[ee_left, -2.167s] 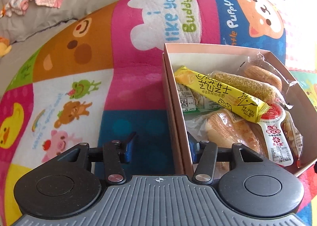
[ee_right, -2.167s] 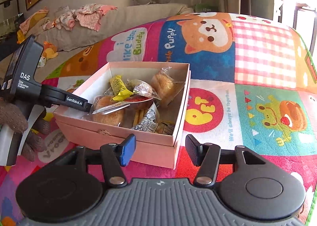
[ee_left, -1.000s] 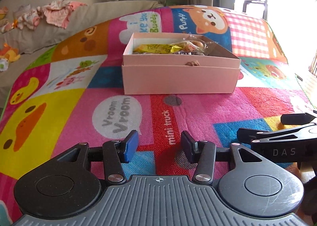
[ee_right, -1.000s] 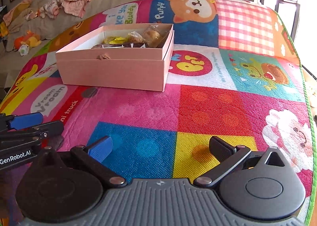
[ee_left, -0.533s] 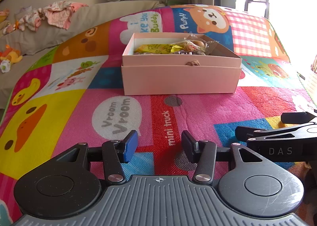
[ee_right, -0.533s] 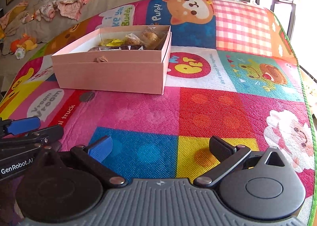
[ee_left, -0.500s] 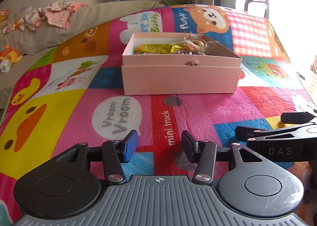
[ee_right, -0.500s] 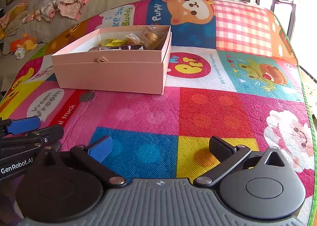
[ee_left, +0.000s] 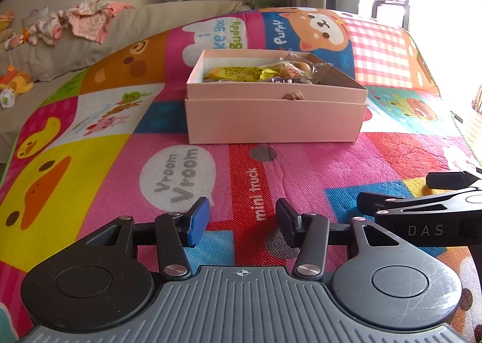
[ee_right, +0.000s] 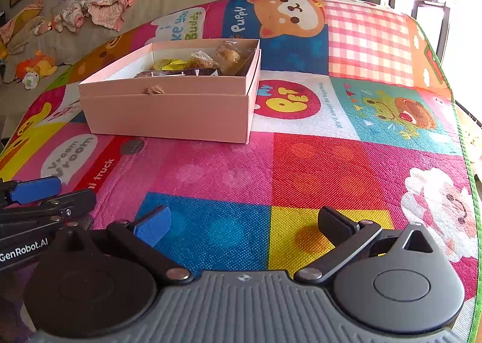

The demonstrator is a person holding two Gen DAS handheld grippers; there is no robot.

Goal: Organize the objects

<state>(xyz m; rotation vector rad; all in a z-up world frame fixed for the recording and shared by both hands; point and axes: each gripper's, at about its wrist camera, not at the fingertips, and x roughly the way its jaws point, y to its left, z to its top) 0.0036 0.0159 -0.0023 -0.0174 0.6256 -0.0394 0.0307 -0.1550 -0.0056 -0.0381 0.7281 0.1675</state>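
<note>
I see the pink snack box (ee_left: 272, 111), packets inside, lying on the play mat (ee_left: 90, 162) toward its far edge, well ahead of both sets of fingers; my left gripper (ee_left: 242, 224) is parted, holding nothing; my right gripper (ee_right: 244, 224) gapes wider, also empty, near the mat's near edge.

We see the box (ee_left: 274, 115) resting on the play mat (ee_left: 186, 168), snack packets (ee_left: 241, 73) inside it. Both hand-held grippers sit well before the box, the left (ee_left: 241, 222) beside the right (ee_right: 241, 222). Behind the mat lies a sofa (ee_left: 144, 20) with clothes (ee_left: 87, 20) on it.
</note>
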